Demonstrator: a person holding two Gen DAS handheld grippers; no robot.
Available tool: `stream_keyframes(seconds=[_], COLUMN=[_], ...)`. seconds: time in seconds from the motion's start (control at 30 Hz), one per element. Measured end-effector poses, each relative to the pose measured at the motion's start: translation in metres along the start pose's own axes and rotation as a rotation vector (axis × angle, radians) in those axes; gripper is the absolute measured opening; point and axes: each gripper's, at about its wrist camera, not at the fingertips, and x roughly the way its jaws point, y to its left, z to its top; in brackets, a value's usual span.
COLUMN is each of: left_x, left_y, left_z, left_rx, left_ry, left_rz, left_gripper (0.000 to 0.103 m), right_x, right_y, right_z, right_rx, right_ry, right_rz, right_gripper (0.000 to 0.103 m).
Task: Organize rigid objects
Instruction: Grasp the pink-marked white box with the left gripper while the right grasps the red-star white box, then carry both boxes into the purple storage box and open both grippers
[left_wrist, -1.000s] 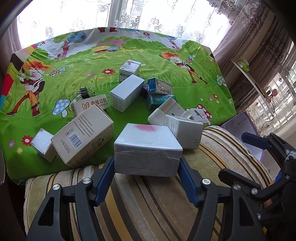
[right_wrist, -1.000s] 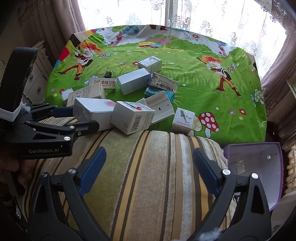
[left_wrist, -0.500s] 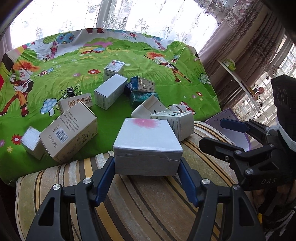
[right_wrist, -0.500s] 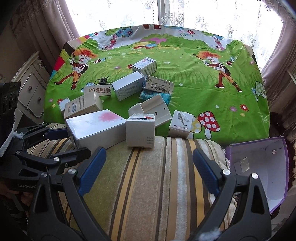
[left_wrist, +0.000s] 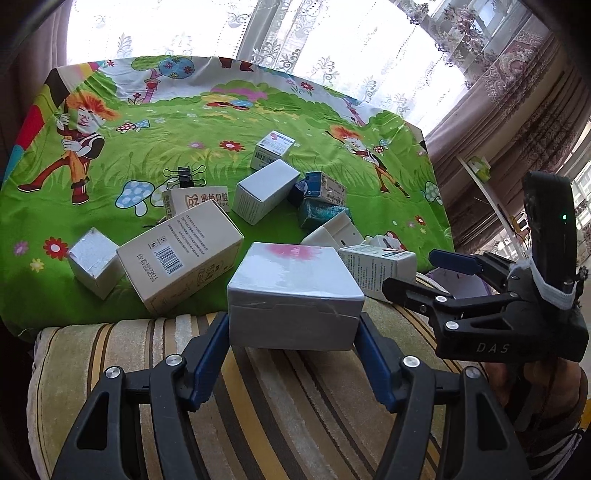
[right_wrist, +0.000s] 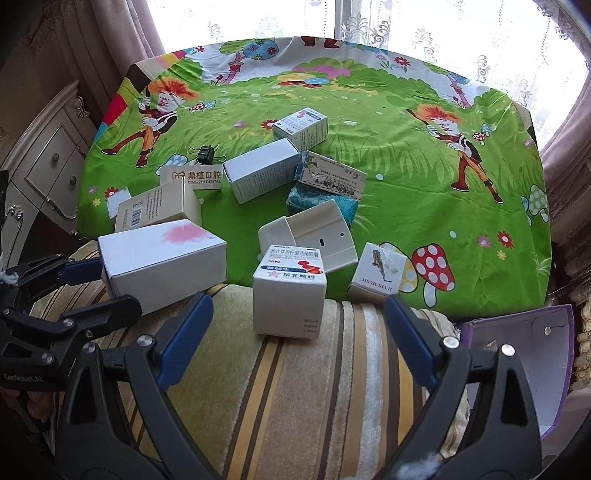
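A white box (left_wrist: 293, 295) with a pink stain is clenched between the jaws of the left gripper (left_wrist: 291, 332), held over the striped cushion (left_wrist: 258, 406) at the near edge of the green sheet (left_wrist: 184, 122). The right gripper (right_wrist: 295, 332) hangs with nothing grasped, its jaws having just narrowed slightly around a small upright box (right_wrist: 290, 291) at twelve o'clock without touching it. Before closing, the jaws are best lowered squarely about that box. The purple bin (right_wrist: 535, 354), at four o'clock, is probably the destination.

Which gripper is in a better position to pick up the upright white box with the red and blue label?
Probably the right gripper: it is open and empty, with that box just ahead between its fingers. The left gripper already holds the pink-stained white box.
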Motion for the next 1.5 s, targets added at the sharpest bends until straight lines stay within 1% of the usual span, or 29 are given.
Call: stream_keyframes(seconds=[0.03, 0.13, 0.2, 0.23, 0.27, 0.3, 0.53, 0.7, 0.77, 1.0, 1.1, 1.3, 1.5], left_x=[0.0, 0.0, -0.001, -0.001, -0.001, -0.002, -0.01, -0.011, -0.012, -0.009, -0.007, 0.003, 0.016], left_y=[0.002, 0.002, 0.0, 0.0, 0.0, 0.0, -0.01, -0.027, -0.037, -0.079, -0.097, -0.132, -0.169], left_z=[0.0, 0.0, 0.0, 0.0, 0.0, -0.001, -0.001, -0.003, -0.004, -0.008, -0.011, -0.016, -0.021], left_rx=[-0.008, -0.008, -0.002, -0.001, -0.002, -0.002, 0.008, 0.032, 0.044, 0.116, 0.145, 0.198, 0.26], left_ry=[-0.001, -0.004, -0.01, -0.012, -0.012, -0.013, -0.043, -0.047, -0.052, -0.057, -0.056, -0.028, 0.003], left_rz=[0.001, 0.002, 0.008, 0.008, 0.009, 0.01, 0.006, -0.018, -0.038, -0.108, -0.14, -0.192, -0.243], left_gripper=[0.067, 0.067, 0.067, 0.067, 0.067, 0.067, 0.067, 0.067, 0.067, 0.067, 0.067, 0.067, 0.067], right_x=[0.003, 0.011, 0.016, 0.018, 0.019, 0.018, -0.004, -0.027, -0.037, -0.068, -0.079, -0.099, -0.111], right_y=[0.001, 0.004, 0.003, 0.003, 0.003, 0.002, -0.006, -0.02, -0.028, -0.067, -0.086, -0.127, -0.161], right_z=[0.002, 0.006, 0.007, 0.006, 0.004, 0.003, -0.008, -0.023, -0.032, -0.062, -0.075, -0.1, -0.121], right_rx=[-0.005, -0.014, -0.013, -0.012, -0.011, -0.009, 0.026, 0.071, 0.097, 0.2, 0.245, 0.344, 0.434], right_ry=[0.006, 0.025, 0.04, 0.048, 0.053, 0.054, -0.013, -0.063, -0.082, -0.131, -0.147, -0.182, -0.209], right_rz=[-0.003, -0.01, -0.001, 0.005, 0.01, 0.012, 0.025, 0.031, 0.03, -0.001, -0.031, -0.075, -0.112], right_gripper=[0.09, 0.081, 0.062, 0.057, 0.047, 0.045, 0.045, 0.045, 0.045, 0.045, 0.045, 0.045, 0.045])
